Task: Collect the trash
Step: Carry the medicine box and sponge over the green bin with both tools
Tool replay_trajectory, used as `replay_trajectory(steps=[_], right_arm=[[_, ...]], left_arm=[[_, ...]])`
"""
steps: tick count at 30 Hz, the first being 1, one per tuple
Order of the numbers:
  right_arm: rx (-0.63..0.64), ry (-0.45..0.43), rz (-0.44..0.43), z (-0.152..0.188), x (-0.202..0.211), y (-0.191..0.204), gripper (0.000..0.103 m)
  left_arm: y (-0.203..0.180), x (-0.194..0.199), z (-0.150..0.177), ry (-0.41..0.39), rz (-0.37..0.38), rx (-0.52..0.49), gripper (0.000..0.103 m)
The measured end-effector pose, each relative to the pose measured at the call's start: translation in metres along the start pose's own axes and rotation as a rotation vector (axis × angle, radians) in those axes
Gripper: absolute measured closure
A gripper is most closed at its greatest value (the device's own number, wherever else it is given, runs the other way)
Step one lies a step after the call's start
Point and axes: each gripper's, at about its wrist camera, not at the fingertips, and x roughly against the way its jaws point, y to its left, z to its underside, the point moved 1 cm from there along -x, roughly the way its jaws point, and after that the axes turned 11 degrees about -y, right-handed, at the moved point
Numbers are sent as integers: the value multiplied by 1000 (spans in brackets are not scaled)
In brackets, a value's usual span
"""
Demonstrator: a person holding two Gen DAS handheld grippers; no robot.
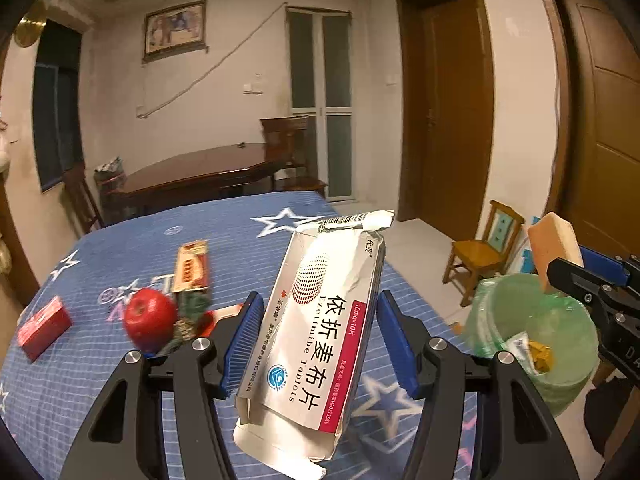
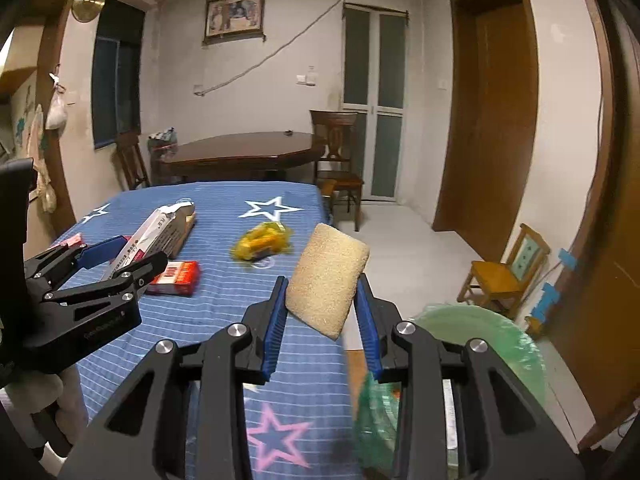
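- The left gripper (image 1: 316, 336) points forward and somewhat downward over the blue star-patterned tablecloth (image 1: 120, 248), its blue pads closed on a white tablet box (image 1: 320, 332) with red trim and the print "Ezetimibe Tablets".
- The box stands tilted between the pads, its torn flap end up and away from the camera, its open lower end hanging toward the camera.
- The right gripper (image 2: 322, 300) points the same way, slightly down, and clamps a pale yellow sponge (image 2: 326, 282) by its lower part; the sponge leans to the right above the pads.
- In the left wrist view the sponge (image 1: 554, 250) and the right gripper's black fingers sit at the right edge, above the bin.
- A bin with a green liner bag (image 1: 536, 328) stands beside the table's right edge, below both grippers; inside lie a yellow scrap and what may be a small white box, though blur makes that unsure.
- On the cloth remain a red apple (image 1: 150, 320), a red box (image 1: 44, 328), a long red-and-tan carton (image 1: 192, 268) and a crumpled yellow wrapper (image 2: 262, 242).
- A red-and-white box (image 2: 176, 278) lies just beside the left gripper in the right wrist view.
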Motion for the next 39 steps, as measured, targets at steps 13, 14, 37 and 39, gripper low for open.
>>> replay_trajectory(steps=[13,14,37,39], right_arm=[[-62,88,90,12,4,-82,71],[-74,102,97,14,4,-90,71],[-218,390,77,66,-35,-186,71],[-217,389,77,66,-35,-187,71]], left_arm=[[-105,-38,-15,60,204,-53,43],[-116,-42,-16,71,221,-60,43],[-232,-131,55,376,448,-165,43],[-232,-134,58,382,446,-168,43]])
